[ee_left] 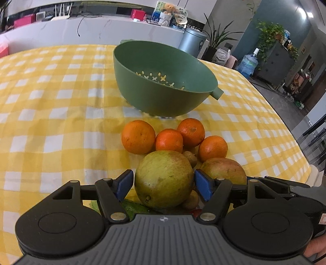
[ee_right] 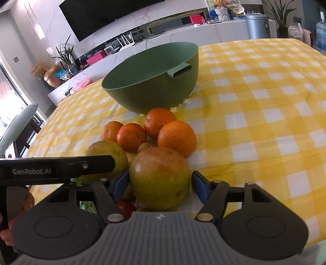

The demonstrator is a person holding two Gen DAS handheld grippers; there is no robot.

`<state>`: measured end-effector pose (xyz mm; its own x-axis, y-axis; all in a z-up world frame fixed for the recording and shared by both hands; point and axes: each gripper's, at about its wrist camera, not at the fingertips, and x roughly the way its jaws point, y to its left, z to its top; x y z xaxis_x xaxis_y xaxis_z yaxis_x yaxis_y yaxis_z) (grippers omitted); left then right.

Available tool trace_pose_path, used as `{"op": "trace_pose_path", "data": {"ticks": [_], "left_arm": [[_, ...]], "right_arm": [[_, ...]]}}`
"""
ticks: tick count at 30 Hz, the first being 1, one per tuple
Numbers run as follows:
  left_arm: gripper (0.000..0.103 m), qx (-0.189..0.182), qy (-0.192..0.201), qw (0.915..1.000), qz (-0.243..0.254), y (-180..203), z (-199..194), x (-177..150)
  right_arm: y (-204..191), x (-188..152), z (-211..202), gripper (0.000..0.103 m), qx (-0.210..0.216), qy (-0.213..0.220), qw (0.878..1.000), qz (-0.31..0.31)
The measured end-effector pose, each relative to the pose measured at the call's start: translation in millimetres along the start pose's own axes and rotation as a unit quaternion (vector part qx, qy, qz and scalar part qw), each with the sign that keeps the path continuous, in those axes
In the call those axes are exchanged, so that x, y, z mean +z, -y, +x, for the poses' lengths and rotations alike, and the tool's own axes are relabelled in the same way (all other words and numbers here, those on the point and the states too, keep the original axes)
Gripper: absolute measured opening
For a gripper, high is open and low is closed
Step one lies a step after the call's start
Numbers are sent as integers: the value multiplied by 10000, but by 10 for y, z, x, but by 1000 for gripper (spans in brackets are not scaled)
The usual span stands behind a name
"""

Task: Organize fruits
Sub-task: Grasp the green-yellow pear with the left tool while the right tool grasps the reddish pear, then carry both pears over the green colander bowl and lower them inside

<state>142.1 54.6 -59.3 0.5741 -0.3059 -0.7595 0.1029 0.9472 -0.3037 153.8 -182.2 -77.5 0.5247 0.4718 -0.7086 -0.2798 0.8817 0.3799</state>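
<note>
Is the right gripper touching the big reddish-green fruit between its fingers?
Apart. In the right wrist view, yellow cloth shows between the right gripper's right blue pad and the reddish-green fruit; the left pad only seems near it.

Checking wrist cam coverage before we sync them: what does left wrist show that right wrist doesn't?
Left wrist only: the cross-shaped drain holes inside the green plastic colander bowl, and the blue water jug.

Right wrist only: the black wall TV and the other gripper's black GenRobot.AI arm.

Both: the bowl, the yellow checked tablecloth, four oranges, and two yellow-green pomegranates, one sitting between each gripper's open blue pads: left gripper, right gripper.
</note>
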Motion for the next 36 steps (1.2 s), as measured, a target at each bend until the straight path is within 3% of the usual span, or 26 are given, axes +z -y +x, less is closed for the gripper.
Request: {"op": "trace_pose_path", "data": {"ticks": [3,14,20,24,36], "left_arm": [[74,-58,7,10000,-5,0,6,-7],[73,57,158,9998,52,34,-33,-22],[73,136,419,9990,90,58,-164,-8],[73,385,798,9955,337,150,-347,23],[73,426,1162,9903,632,231,-602,611]], "right_arm": [[-6,-5,-2,62,16,33,10000,-32],[-41,-27,-43,61,-78,177,9996,-209],[-100,-50,-142,61,-149,378,9985,-369],[-107,-32,-232,61,-159,487,9981,-339],[-269,406,-456,61,-45,886,9915,-948]]}}
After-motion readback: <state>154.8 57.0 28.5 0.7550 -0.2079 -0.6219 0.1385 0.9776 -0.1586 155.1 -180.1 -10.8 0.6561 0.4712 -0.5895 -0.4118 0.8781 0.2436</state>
